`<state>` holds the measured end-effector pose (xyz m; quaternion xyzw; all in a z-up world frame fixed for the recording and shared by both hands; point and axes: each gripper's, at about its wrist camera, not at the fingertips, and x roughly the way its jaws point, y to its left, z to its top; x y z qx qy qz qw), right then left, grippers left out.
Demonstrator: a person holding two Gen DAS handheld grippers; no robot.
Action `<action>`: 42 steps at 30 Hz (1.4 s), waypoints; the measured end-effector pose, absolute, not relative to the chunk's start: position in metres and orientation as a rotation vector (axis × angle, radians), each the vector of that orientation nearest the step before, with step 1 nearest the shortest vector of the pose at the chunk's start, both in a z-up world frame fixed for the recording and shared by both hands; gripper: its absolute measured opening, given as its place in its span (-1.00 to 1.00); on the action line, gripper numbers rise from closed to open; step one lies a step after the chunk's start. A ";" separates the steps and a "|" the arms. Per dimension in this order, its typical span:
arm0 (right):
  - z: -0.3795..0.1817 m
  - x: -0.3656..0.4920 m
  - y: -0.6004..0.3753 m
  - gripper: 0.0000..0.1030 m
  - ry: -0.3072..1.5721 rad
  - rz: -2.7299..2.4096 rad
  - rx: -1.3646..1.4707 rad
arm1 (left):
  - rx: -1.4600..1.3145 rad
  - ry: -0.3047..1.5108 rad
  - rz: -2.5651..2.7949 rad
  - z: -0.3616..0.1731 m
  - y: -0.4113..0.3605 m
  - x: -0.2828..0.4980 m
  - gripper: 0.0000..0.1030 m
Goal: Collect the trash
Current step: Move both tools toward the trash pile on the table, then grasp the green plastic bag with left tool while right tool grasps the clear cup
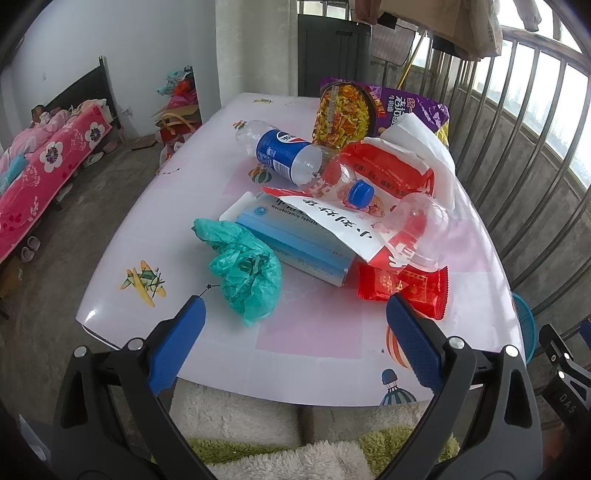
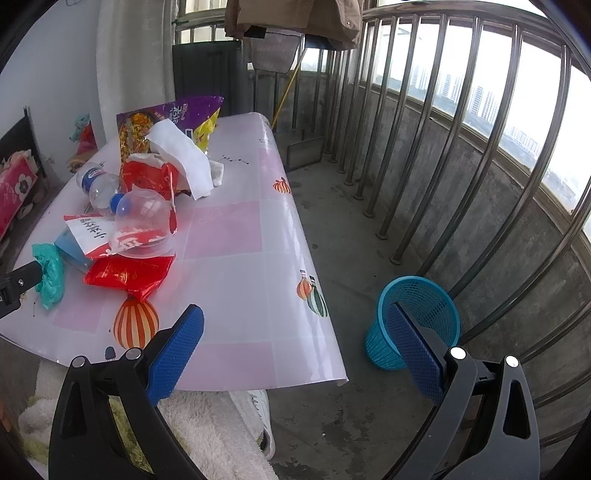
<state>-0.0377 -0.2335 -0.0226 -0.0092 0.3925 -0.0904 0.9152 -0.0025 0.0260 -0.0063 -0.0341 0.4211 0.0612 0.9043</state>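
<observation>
Left gripper (image 1: 293, 314) fingers spread wide, empty. Crumpled green plastic bag (image 1: 243, 267) lies on the counter (image 1: 314, 332) just ahead, nearer the left finger. Right gripper (image 2: 295, 325) also agape, empty, facing the blue mesh bin (image 2: 413, 321) on the floor.

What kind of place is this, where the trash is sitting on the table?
Most likely a home: an enclosed balcony opening onto a bedroom. Metal railing bars look out on distant high-rises, clothes hang overhead, and a bed with a floral cover stands indoors.

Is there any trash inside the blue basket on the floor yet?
No. In the right wrist view the blue basket stands on the floor with nothing visible inside its mesh walls.
</observation>
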 end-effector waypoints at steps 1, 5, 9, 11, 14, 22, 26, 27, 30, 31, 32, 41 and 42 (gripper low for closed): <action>-0.022 -0.037 -0.233 0.88 0.808 -0.186 -0.018 | -0.070 0.872 0.127 -0.006 0.026 -0.002 0.83; -0.022 -0.037 -0.233 0.88 0.808 -0.185 -0.016 | -0.069 0.873 0.127 -0.007 0.025 -0.001 0.83; -0.022 -0.037 -0.233 0.88 0.806 -0.185 -0.015 | -0.068 0.874 0.129 -0.007 0.026 -0.001 0.83; -0.022 -0.037 -0.233 0.88 0.807 -0.185 -0.016 | -0.068 0.876 0.130 -0.008 0.026 -0.001 0.83; -0.022 -0.036 -0.233 0.88 0.807 -0.184 -0.013 | -0.067 0.880 0.130 -0.010 0.026 -0.001 0.83; -0.024 -0.032 -0.232 0.88 0.809 -0.199 -0.007 | -0.062 0.889 0.126 -0.014 0.028 -0.001 0.83; -0.027 -0.024 -0.229 0.88 0.814 -0.213 -0.002 | -0.063 0.915 0.123 -0.022 0.034 0.007 0.83; -0.028 -0.021 -0.227 0.88 0.815 -0.214 0.001 | -0.065 0.924 0.122 -0.024 0.037 0.010 0.83; -0.029 -0.011 -0.222 0.88 0.813 -0.207 0.019 | -0.067 0.932 0.112 -0.029 0.045 0.015 0.83; -0.029 -0.007 -0.219 0.88 0.806 -0.201 0.028 | -0.064 0.931 0.106 -0.029 0.047 0.016 0.83; -0.027 -0.005 -0.218 0.88 0.799 -0.195 0.036 | -0.059 0.926 0.095 -0.029 0.051 0.017 0.83; -0.019 0.023 -0.183 0.88 0.671 -0.066 0.089 | -0.130 0.883 -0.055 -0.034 0.102 0.029 0.83; -0.019 0.028 -0.178 0.88 0.668 -0.049 0.091 | -0.175 0.868 -0.100 -0.035 0.111 0.029 0.83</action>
